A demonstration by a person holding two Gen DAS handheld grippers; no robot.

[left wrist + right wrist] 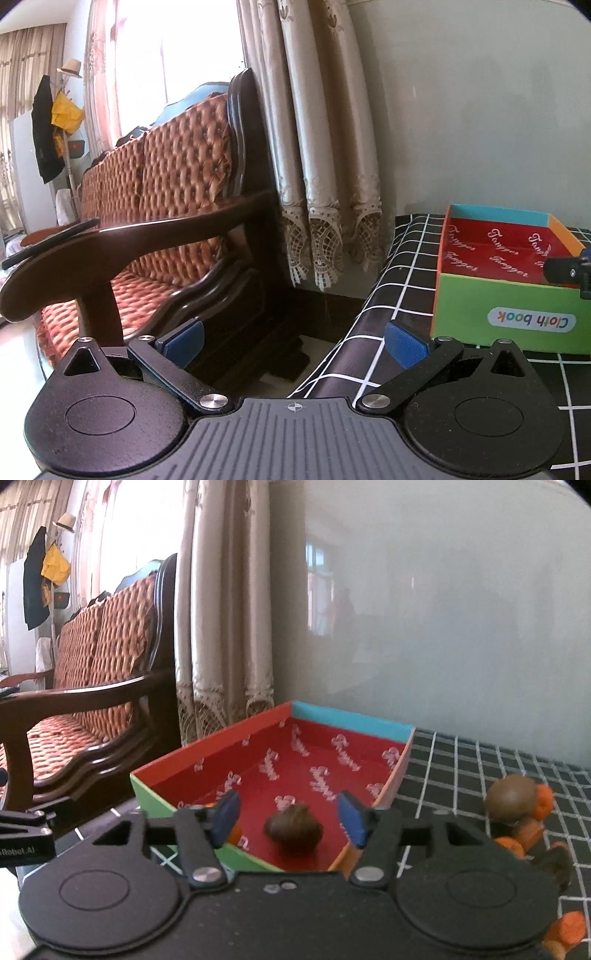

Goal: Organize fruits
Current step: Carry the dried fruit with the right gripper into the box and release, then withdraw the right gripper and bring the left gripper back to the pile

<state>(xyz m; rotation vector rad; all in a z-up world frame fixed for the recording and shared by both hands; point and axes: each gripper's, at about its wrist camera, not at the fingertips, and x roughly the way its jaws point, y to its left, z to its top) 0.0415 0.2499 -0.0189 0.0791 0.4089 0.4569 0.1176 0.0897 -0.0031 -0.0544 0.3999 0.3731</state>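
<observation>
Brown fruit (293,827) — between parted right gripper (291,818)

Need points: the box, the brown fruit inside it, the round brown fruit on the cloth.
box (334,716), right wrist view, blue far wall.
brown fruit in box (293,829), right wrist view, middle of its body.
round brown fruit on cloth (511,797), right wrist view, middle of its front.

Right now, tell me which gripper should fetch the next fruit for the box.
Right. The right gripper is open above the box, with the loose fruits just beside it. The left gripper is open too, but points past the table edge toward the sofa.
</observation>
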